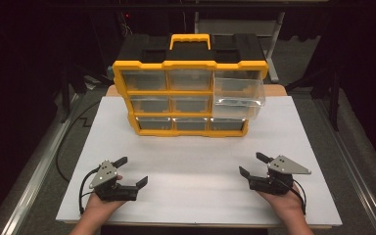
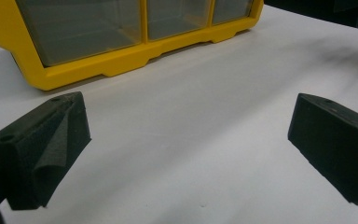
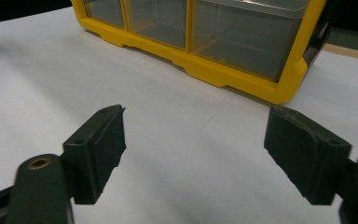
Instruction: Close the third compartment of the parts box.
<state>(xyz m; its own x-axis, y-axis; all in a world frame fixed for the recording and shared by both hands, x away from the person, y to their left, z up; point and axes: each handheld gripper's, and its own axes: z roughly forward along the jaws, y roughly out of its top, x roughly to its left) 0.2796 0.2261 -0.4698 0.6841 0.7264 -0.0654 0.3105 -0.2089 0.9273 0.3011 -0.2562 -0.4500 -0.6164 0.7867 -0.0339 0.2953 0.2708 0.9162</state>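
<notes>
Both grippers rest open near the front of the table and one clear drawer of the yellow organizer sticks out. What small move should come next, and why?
Probably carry the right gripper forward toward the pulled-out clear drawer at the top right of the yellow organizer. It is the one drawer out, it lies on that gripper's side, and both grippers, the left gripper too, are open, holding nothing, far from the organizer.

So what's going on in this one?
A person rests a gripper in each hand on the white table, facing a yellow drawer organizer. The left gripper and right gripper are both open and hold nothing. One clear drawer, at the organizer's upper right, is pulled out; the other drawers sit closed.
</notes>
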